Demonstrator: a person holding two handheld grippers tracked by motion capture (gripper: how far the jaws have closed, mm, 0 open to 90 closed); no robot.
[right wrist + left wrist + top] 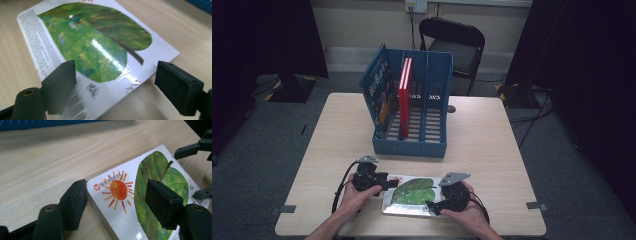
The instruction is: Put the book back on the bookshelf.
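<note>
A picture book [412, 192] with a big green leaf on its white cover lies flat near the table's front edge. My left gripper [387, 182] is at the book's left end, my right gripper [434, 205] at its right end. In the left gripper view the book [160, 167] shows a sun at one corner, and the left gripper [116, 195] straddles that corner open. One pad sits beside the book's edge and the other above the cover. The right gripper [115, 75] stands wide open over the book [95, 37], one jaw above the barcode and the other past the edge.
A blue three-slot file rack [412, 147] stands mid-table beyond the book. A blue book [379, 95] leans in its left slot, with a red book [405, 85] upright beside it. Bare wooden table [492, 150] lies to both sides. A black chair [454, 42] stands behind the table.
</note>
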